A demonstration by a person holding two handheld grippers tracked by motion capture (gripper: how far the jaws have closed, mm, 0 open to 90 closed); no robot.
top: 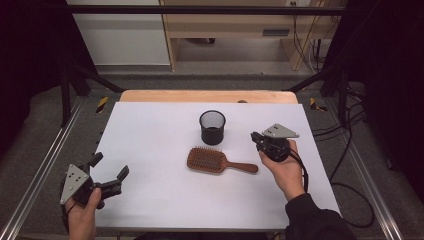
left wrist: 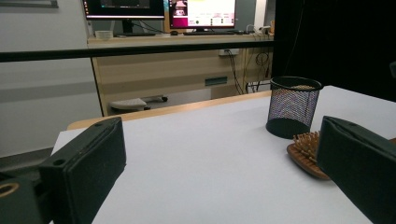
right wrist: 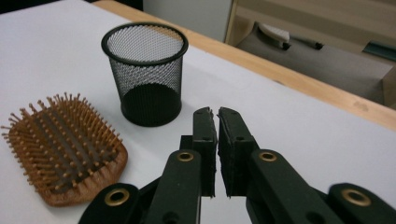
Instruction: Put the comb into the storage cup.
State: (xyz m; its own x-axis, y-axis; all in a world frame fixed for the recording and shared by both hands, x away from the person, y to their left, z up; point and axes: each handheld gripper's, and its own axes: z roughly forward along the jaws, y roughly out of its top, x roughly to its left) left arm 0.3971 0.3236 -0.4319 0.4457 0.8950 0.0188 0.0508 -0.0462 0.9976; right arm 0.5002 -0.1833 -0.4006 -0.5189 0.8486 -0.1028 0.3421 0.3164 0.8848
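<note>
A wooden paddle hairbrush (top: pixel 220 161) lies bristles up in the middle of the white table (top: pixel 150 135), handle pointing right. Just behind it stands a black mesh cup (top: pixel 212 127), upright. My left gripper (top: pixel 111 165) hovers at the table's front left, open wide with nothing between its jaws. In its view the left gripper (left wrist: pixel 222 140) frames the cup (left wrist: pixel 293 106) and the brush head (left wrist: pixel 306 154) far ahead. My right gripper (top: pixel 257 137) is right of the cup and brush, shut and holding nothing. The right gripper (right wrist: pixel 215 114) points past the cup (right wrist: pixel 145 70) with the brush (right wrist: pixel 60 149) at its left.
A wooden strip (top: pixel 207 96) edges the table's far side. Metal rails (top: pixel 45 165) run along both sides. Cables (top: pixel 350 150) lie on the floor at the right. Behind the table stand a desk (left wrist: pixel 177 60) and monitors (left wrist: pixel 201 13).
</note>
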